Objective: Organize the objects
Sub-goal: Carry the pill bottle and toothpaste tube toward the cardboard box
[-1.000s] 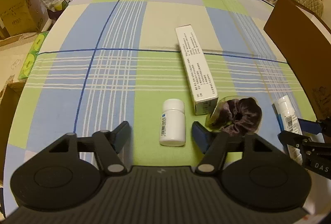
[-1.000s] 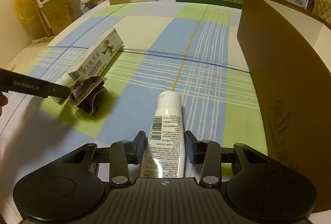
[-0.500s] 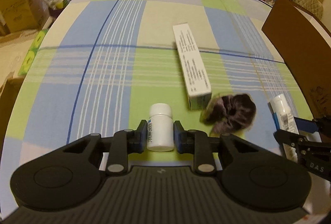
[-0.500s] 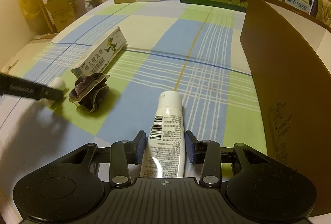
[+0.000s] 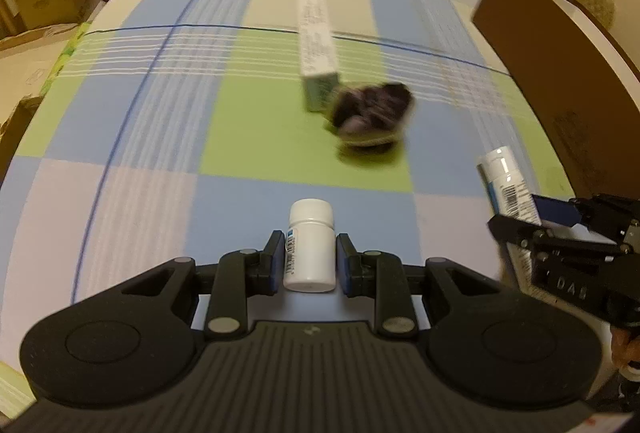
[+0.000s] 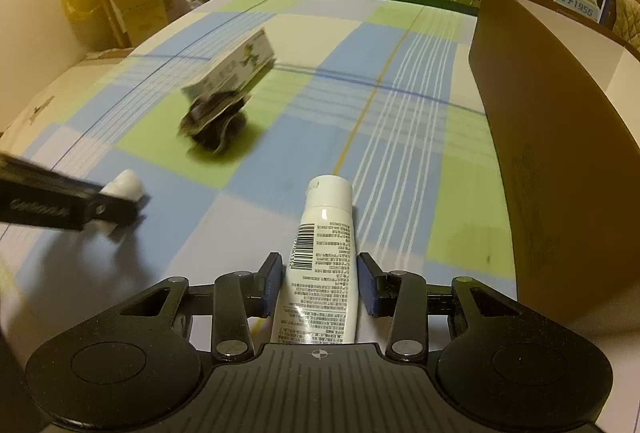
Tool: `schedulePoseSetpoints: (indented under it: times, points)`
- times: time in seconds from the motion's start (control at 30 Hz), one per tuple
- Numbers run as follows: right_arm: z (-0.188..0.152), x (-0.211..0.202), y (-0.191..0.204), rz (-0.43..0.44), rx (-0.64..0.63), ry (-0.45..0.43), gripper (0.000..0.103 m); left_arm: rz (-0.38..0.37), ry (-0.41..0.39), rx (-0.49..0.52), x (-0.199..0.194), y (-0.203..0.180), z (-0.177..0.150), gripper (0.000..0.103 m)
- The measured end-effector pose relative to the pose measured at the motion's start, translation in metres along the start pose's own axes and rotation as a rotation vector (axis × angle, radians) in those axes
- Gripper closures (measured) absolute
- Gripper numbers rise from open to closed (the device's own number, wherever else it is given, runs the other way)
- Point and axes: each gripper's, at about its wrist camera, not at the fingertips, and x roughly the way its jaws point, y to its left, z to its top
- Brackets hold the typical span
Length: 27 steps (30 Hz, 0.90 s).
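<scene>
Carrying step under way: my left tongs point(image 5: 310, 259) pinching white pill bottle point(image 5: 310, 249), my right tongs point(image 6: 318, 287) pinching white tube point(image 6: 320, 269), both over bench point(image 6: 400, 137). Next, I judge: bringing both over brown box point(image 6: 560, 153), easing 2 items inside.

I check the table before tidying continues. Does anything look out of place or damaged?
Nothing looks spilled or damaged. One small oddity: the dark scrunchie lies crumpled against the end of the long carton, which lies askew to the cloth's stripes.
</scene>
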Motion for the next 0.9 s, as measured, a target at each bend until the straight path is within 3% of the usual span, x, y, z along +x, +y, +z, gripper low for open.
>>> schedulePoseSetpoints:
  times: [0.27, 0.53, 0.9]
  points:
    - [-0.021, -0.019, 0.009, -0.015, 0.018, 0.011, 0.065, -0.024, 0.009, 0.063, -0.005, -0.025, -0.014, 0.08]
    - [-0.009, -0.012, 0.008, -0.042, 0.077, 0.04, 0.065, -0.007, 0.013, 0.086, -0.005, -0.036, -0.019, 0.08]
    - [-0.006, -0.01, 0.009, -0.045, 0.045, 0.064, 0.068, 0.01, 0.028, 0.119, -0.005, -0.046, -0.02, 0.08]
